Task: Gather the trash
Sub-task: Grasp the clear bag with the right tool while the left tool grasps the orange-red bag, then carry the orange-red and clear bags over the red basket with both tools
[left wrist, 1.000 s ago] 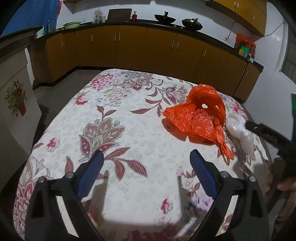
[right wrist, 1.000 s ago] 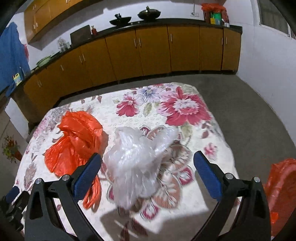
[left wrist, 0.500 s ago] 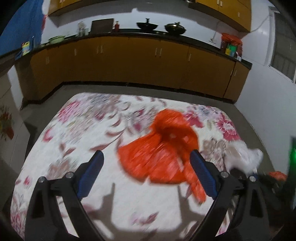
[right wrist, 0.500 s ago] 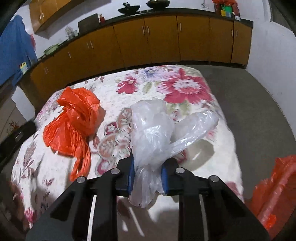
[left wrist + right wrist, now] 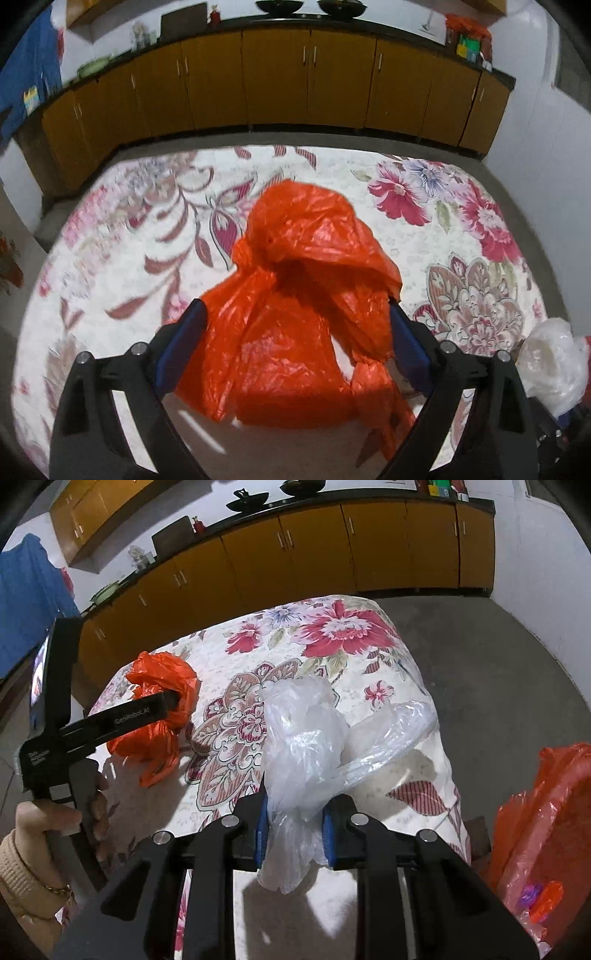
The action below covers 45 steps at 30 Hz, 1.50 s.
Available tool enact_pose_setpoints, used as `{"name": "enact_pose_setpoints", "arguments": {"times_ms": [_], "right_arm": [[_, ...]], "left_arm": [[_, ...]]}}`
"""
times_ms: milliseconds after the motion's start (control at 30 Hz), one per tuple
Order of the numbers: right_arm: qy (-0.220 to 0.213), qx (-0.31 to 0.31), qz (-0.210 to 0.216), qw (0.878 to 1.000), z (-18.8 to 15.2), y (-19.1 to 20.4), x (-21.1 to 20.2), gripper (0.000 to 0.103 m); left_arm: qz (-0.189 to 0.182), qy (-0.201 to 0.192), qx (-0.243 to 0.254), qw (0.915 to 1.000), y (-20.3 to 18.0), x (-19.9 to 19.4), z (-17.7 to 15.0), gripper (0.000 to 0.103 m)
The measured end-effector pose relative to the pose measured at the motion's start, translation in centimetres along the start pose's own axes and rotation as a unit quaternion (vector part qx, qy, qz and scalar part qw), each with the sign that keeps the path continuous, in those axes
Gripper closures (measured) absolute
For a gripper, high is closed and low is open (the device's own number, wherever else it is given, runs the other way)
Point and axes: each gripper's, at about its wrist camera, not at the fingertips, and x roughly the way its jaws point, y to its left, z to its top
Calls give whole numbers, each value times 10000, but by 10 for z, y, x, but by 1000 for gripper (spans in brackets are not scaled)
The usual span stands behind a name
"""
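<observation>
Only the right wrist view shows a hand (image 5: pixel 55 823) gripping the left gripper (image 5: pixel 295 332) handle, plus an orange bin bag (image 5: pixel 543 830) hanging off the table's side. Left view shows its jaws wide, just closing a little, straddling the crumpled orange bag (image 5: pixel 303 295) on the floral tablecloth (image 5: pixel 122 240) without squeezing it. Right gripper (image 5: pixel 293 830) is clamped on the clear plastic bag (image 5: pixel 306 738), bunched between its blue pads. Count: two loose bags on the table, one orange, one clear; two grippers

Black gripper frames, blue fingers (image 5: pixel 183 345), silver screws; beige knit sleeve (image 5: pixel 18 878), bracelet.
</observation>
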Motion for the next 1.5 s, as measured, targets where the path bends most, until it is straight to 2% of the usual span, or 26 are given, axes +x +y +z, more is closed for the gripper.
{"name": "enact_pose_setpoints", "arguments": {"times_ms": [33, 100, 200, 400, 733, 1067, 1233, 1367, 1500], "right_arm": [[-14, 8, 18, 10000, 0, -1, -1, 79], [-43, 7, 35, 10000, -1, 0, -4, 79], [-95, 7, 64, 9999, -3, -1, -11, 79], [-209, 75, 60, 9997, -8, -6, -31, 79], [-626, 140, -53, 9979, -17, -22, -89, 79], [-1133, 305, -391, 9923, -31, -52, -163, 79], [-1390, 446, -742, 9865, -42, -76, -202, 79], [-1529, 656, -977, 9812, -52, -96, -227, 79], [-1686, 826, -1163, 9753, -61, -113, -249, 79]], "left_arm": [[-47, 50, -53, 10000, 2, 0, 0, 20], [-240, 91, -161, 9995, 6, -1, -1, 37], [-373, 85, -124, 9992, 4, -4, -4, 56], [-521, 42, -112, 9986, 3, -18, -14, 79], [-696, -71, -122, 9975, 8, -62, -34, 83], [-1102, -478, 574, 9911, -43, -144, -53, 83], [-1562, -569, 893, 9820, -86, -184, -67, 83], [-2038, -600, 1158, 9703, -125, -215, -82, 83], [-2363, -606, 1407, 9595, -158, -237, -96, 83]]}}
